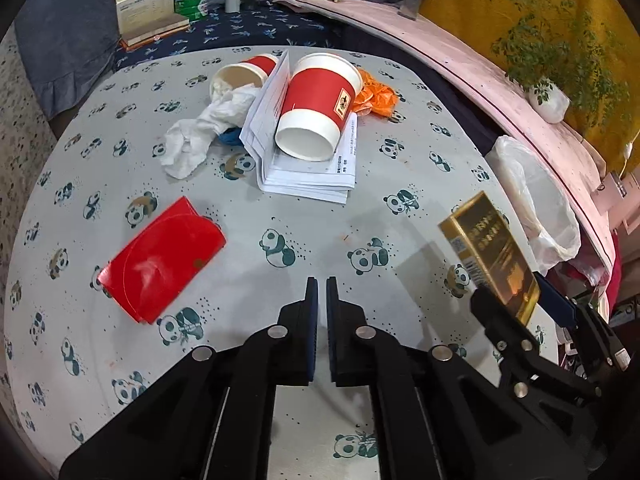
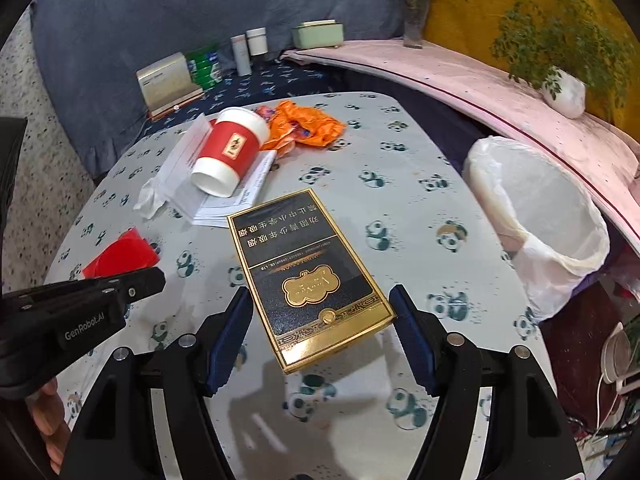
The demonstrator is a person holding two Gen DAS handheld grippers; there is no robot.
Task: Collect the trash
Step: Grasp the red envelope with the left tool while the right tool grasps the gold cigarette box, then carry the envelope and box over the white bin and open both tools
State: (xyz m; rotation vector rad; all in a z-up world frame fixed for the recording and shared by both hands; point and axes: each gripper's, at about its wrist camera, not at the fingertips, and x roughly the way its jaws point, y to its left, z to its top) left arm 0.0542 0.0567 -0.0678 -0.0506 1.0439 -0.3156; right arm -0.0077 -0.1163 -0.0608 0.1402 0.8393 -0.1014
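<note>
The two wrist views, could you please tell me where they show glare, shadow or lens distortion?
Left wrist view: the table bulges into a dome, corners go black, and a pale sheen sits on the red envelope. Right wrist view: the gold edge of the box reflects light, soft shadows lie on the cloth under it, and the bin curves at the side.
</note>
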